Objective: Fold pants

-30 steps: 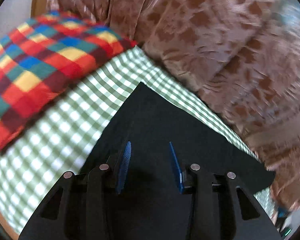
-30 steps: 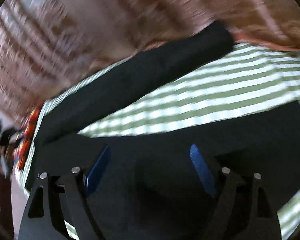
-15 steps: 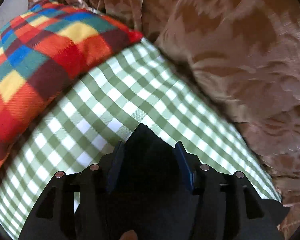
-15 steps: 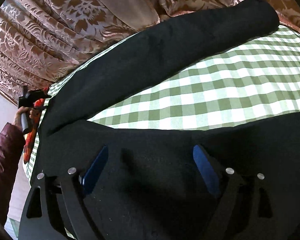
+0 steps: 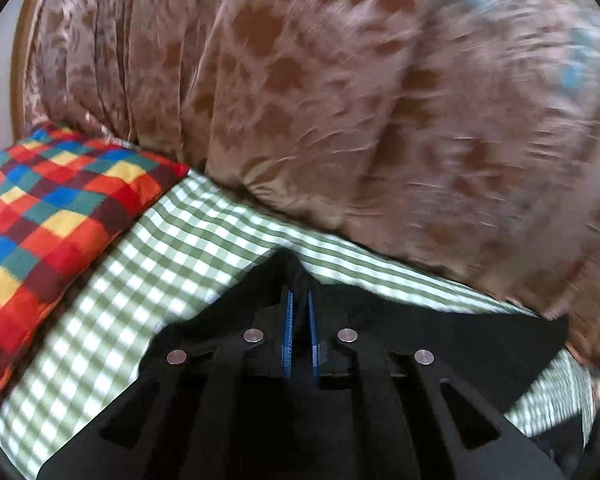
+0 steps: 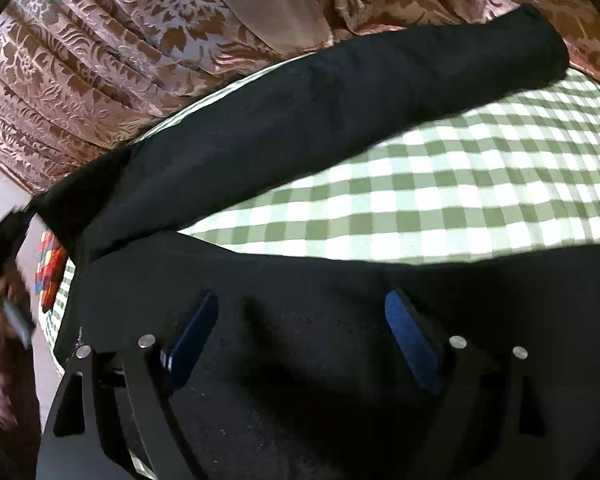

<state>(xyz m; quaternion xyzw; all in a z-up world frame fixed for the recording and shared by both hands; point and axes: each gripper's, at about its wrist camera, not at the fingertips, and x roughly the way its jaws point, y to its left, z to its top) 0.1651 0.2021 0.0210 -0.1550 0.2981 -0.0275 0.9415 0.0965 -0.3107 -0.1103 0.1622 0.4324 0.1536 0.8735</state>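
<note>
Black pants (image 6: 320, 120) lie spread on a green-checked sheet, one leg stretching to the far right and the other running under my right gripper. My left gripper (image 5: 299, 304) is shut on a corner of the pants (image 5: 420, 340), and the cloth rises in a peak between its blue pads. In the right wrist view that left gripper (image 6: 4, 236) shows blurred at the far left, lifting the pants' edge. My right gripper (image 6: 302, 300) hovers over the near part of the pants with its jaws wide but closing. Black cloth lies between its pads, which do not press on it.
The green-and-white checked sheet (image 6: 460, 184) covers the bed. A bright multicoloured checked pillow (image 5: 52, 216) lies at the left. Brown patterned curtains (image 5: 340, 100) hang close behind the bed. A person's hand (image 6: 4, 300) and dark red sleeve (image 6: 4, 380) show at the left edge.
My left gripper's jaws have shut on the pants' corner and pulled it up and back from the pillow. The right gripper has stayed open over the pants and hardly moved lately.
</note>
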